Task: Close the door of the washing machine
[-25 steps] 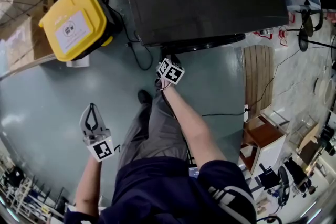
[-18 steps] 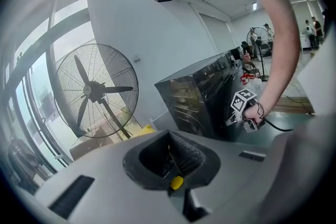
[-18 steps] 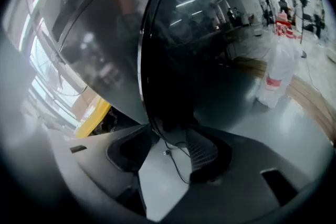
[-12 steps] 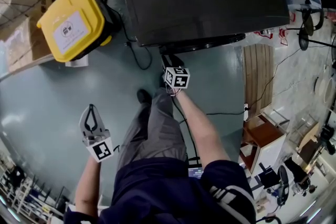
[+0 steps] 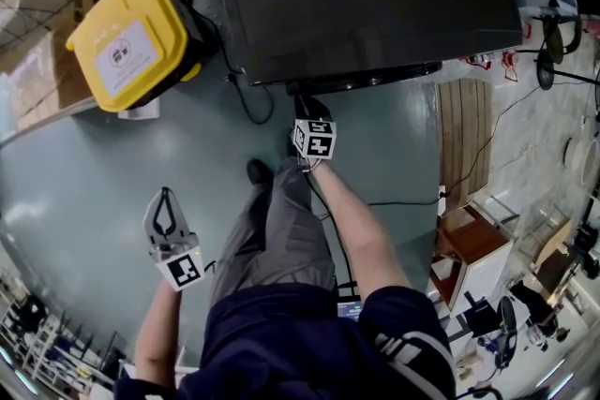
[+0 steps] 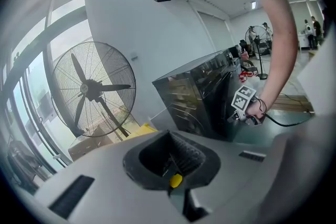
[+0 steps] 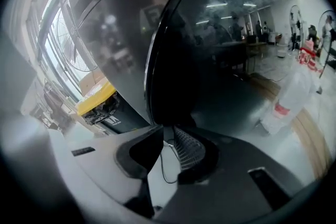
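Standing left of the door (image 5: 367, 79) — yellow bin (image 5: 155, 9), label (image 5: 125, 59) unreadable.

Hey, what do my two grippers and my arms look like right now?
Both the left gripper and right gripper are grey with dark, ribbed pads, each carrying a white cube printed with black square markers. Sleeves are short, dark navy; the right sleeve has white stripes.

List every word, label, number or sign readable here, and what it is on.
No text can be read.
Yellow bin: white lid label with a pictogram, white side print, both unreadable.
Marker cubes: square codes, no letters.
Plastic bag: red print, blurred.
Washing machine door: no print shows.
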Tool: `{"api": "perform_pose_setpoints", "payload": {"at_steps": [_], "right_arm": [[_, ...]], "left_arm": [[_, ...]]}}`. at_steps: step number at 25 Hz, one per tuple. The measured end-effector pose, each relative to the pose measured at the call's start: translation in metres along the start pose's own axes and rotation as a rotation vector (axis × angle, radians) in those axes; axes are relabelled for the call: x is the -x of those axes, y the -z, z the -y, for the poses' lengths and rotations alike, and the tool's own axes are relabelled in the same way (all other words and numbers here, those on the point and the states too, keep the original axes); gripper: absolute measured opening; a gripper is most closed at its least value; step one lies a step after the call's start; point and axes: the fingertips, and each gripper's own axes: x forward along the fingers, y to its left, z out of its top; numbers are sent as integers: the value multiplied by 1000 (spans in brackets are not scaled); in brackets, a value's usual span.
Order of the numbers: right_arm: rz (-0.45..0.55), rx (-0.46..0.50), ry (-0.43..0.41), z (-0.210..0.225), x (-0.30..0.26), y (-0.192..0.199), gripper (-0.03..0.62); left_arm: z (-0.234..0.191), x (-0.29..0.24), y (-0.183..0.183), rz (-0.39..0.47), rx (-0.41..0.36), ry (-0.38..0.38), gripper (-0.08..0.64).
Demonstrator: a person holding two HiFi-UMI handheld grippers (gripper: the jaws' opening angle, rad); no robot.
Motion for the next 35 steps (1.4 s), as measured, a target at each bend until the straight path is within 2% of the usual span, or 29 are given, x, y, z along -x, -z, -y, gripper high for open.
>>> {"api": "perform_pose_setpoints", "payload": {"at_steps": [1, 3, 4, 5, 7, 8, 10, 13, 16, 22, 26, 33, 35], "right_arm": [[4, -2, 5, 0, 0, 0, 83], [14, -10, 11, -1, -2, -1, 81], [17, -14, 12, -1, -2, -1, 81], [18, -18, 13, -1, -2, -1, 81], [18, -29, 14, -1, -5, -2, 81], [15, -37, 15, -1, -8, -5, 81], [5, -31, 24, -1, -11, -10, 65], [12, 44, 55, 4, -13, -9, 46], [4, 46, 66, 3, -10, -5, 44], [52, 211, 32, -11, 27, -16, 32], [129, 297, 7, -30, 71, -37, 34], [321, 372, -52, -62, 145, -82, 31], [357, 385, -51, -67, 165, -95, 32]], "left_arm": [[-2, 0, 1, 12, 53, -20, 25], [-6, -1, 0, 62, 227, -86, 25], [-6, -2, 1, 70, 256, -97, 25], [-5, -3, 2, 61, 231, -86, 25], [1, -5, 6, 9, 56, -17, 25], [2, -6, 6, -6, 1, 3, 25], [2, -9, 4, 7, 20, -13, 25], [1, -3, 3, -22, -48, 11, 25], [-6, 1, -2, -22, -44, 7, 25], [-7, 6, -12, 19, -2, -6, 25], [-3, 9, -38, 74, 12, 4, 25], [-5, 15, -96, 263, 251, -19, 25], [-1, 12, -107, 263, 178, 13, 25]]}}
